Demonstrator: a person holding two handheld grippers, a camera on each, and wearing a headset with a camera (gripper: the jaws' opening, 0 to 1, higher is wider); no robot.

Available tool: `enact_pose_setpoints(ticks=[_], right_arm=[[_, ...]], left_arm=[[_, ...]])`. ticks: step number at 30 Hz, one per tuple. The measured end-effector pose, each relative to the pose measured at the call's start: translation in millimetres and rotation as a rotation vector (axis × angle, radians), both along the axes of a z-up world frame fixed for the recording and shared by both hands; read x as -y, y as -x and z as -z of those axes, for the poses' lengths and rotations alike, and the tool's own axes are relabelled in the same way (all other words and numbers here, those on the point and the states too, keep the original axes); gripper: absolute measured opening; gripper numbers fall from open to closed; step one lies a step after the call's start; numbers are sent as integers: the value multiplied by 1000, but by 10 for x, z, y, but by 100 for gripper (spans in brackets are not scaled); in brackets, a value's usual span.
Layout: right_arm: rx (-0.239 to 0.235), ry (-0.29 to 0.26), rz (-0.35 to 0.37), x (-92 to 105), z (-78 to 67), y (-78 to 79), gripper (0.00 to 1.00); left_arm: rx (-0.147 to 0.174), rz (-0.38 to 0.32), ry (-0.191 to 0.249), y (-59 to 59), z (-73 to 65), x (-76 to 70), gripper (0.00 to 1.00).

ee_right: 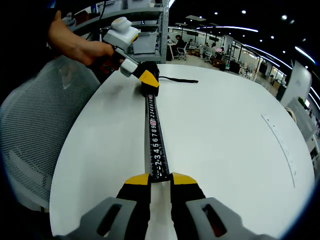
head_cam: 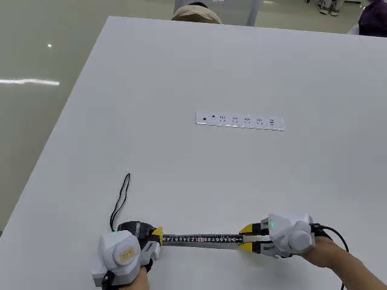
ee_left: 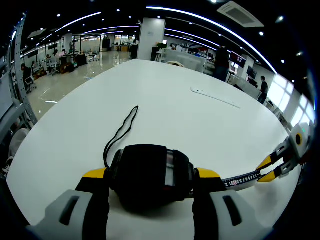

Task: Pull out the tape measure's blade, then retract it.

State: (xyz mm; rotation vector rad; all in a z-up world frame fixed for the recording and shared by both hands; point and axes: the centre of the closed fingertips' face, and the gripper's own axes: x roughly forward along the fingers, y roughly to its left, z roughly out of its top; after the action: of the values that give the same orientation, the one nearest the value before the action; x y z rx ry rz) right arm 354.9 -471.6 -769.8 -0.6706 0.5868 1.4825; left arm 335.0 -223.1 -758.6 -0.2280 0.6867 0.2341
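The black tape measure case [ee_left: 150,174] lies on the white table, and my left gripper [ee_left: 151,173] is shut on it, yellow tips on either side. In the head view the left gripper [head_cam: 151,237] holds the case [head_cam: 134,231] near the table's front edge. The black blade [head_cam: 202,239] with white numbers runs right from the case to my right gripper [head_cam: 247,237]. The right gripper [ee_right: 160,178] is shut on the blade's end [ee_right: 159,172]; the blade [ee_right: 153,135] stretches away to the case [ee_right: 148,75]. A black wrist strap [head_cam: 120,200] trails from the case.
A white power strip [head_cam: 240,120] lies flat at mid-table, beyond the blade. The white table [head_cam: 211,72] has wide bare room behind and to both sides. A chair back [head_cam: 196,13] stands at the far edge. My body and mesh chair [ee_right: 35,145] sit at the near edge.
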Motion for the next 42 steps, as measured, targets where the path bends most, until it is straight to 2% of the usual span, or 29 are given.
enact_pose_setpoints(ticks=[16,42], right_arm=[[4,-3,-4,-49,-4,-17,13],[4,-19,-19,-187,-17,-25,13]], left_arm=[[7,-3,7,-6,5,-5,65],[1,3,6,0,15,-6,65]])
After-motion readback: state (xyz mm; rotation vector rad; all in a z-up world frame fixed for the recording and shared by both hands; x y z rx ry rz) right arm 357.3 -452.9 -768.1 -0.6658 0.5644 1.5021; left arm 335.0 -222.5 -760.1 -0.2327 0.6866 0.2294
